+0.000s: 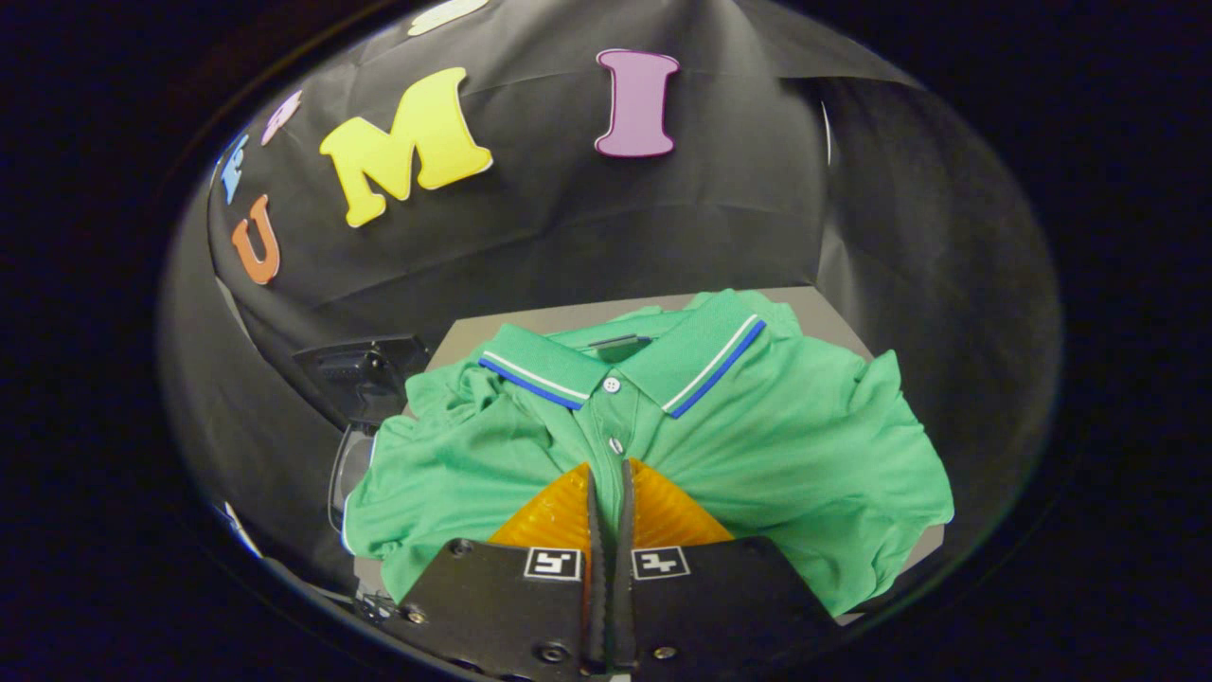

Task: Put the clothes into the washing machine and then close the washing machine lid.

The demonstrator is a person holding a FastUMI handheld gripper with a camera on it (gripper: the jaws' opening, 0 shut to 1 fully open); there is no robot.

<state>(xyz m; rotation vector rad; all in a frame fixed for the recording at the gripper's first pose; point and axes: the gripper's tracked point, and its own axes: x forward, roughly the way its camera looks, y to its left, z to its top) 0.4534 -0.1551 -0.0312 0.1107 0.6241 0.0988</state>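
a: what sits around the fingers [609, 474]?

b: a green polo shirt [757, 426] spreads over a grey tabletop [473, 332], just ahead of the fingers and to both sides of them. its collar, striped white and blue, lies beyond the tips, with two buttons on the placket in line with them.

a: and the fingers themselves?

b: drawn nearly together, only a thin slit between them, tips right at the placket fabric. i cannot tell whether cloth is pinched between them.

a: anything else nearby?

b: a dark device [365, 374] stands beyond the shirt's left shoulder, by the tabletop's edge; too dim to say what it is. black cloth hangs behind everything.

a: any container holding clothes?

b: the shirt lies on the tabletop, bunched at the sleeves.
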